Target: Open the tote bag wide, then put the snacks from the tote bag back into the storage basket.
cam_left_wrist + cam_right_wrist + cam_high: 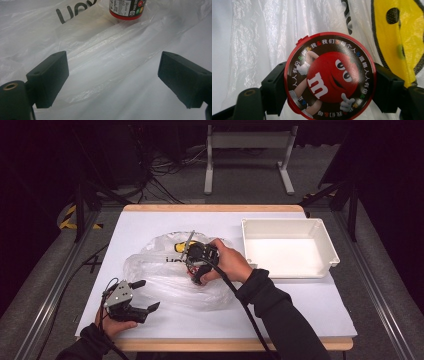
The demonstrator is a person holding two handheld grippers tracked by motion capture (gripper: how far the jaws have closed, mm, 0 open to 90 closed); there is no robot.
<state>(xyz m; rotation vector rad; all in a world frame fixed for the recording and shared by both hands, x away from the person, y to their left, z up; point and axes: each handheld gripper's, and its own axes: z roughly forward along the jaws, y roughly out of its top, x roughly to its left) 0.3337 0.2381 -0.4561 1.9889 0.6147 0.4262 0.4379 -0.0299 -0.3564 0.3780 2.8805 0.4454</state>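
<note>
1. Gripping a round red candy tub [330, 76], the right gripper [196, 262] has a jaw pressed to each side of it; the lid, printed with a red cartoon figure, faces the right gripper view.
2. The tub sits inside a clear plastic bag [165, 280] lying near the middle of the white table [300, 305], a little toward its left edge.
3. The bag bears dark lettering and a yellow patch [398, 32], seen just beside the tub.
4. The left gripper [142, 296] rests near the front left corner, jaws spread wide with nothing between them, pointing at the bag's near edge.
5. A white bin [327, 247] stands toward the far right corner, well apart from the bag.
</note>
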